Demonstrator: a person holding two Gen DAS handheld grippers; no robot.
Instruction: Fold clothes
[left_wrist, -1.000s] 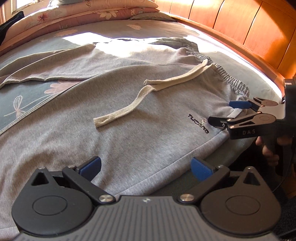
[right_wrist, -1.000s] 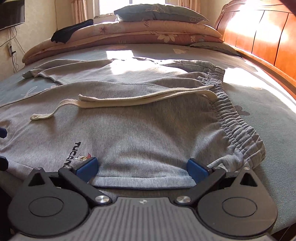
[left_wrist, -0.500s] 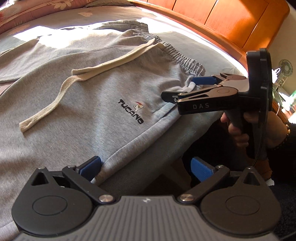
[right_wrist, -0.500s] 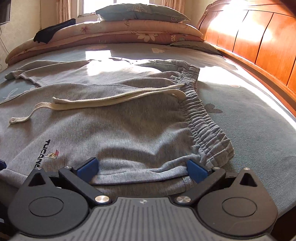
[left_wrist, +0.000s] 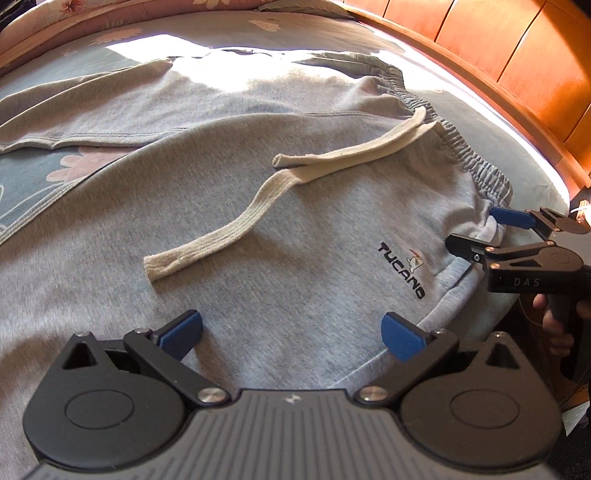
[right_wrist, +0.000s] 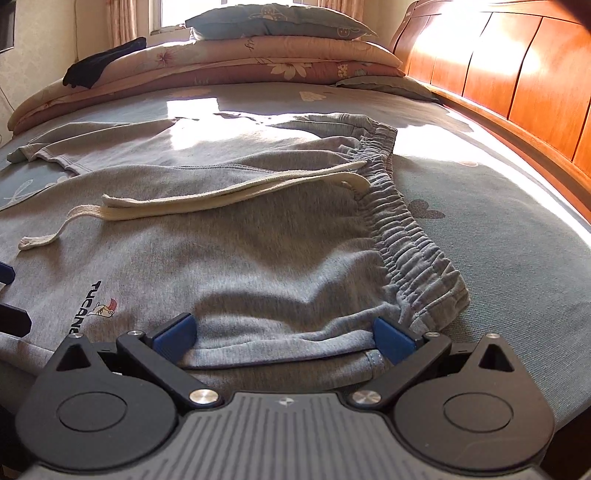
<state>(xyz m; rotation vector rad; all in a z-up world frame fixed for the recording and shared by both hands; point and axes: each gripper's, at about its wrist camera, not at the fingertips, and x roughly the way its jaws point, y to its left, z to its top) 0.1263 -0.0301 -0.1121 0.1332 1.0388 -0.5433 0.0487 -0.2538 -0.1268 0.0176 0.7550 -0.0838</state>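
Grey fleece sweatpants (left_wrist: 295, 229) lay at the bed's near edge; the left gripper (left_wrist: 291, 332) had swung back over them, jaws open, and the right gripper (right_wrist: 284, 332) stayed open at the waistband corner.

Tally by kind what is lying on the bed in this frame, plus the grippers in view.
Grey sweatpants, with cream drawstring: 1
Black garment on the bedding stack: 1
Folded floral quilts: 2, as far as I can tell
Pillows: 2, one on the stack, one by the headboard
Grippers: 2, left, right
Total: 8
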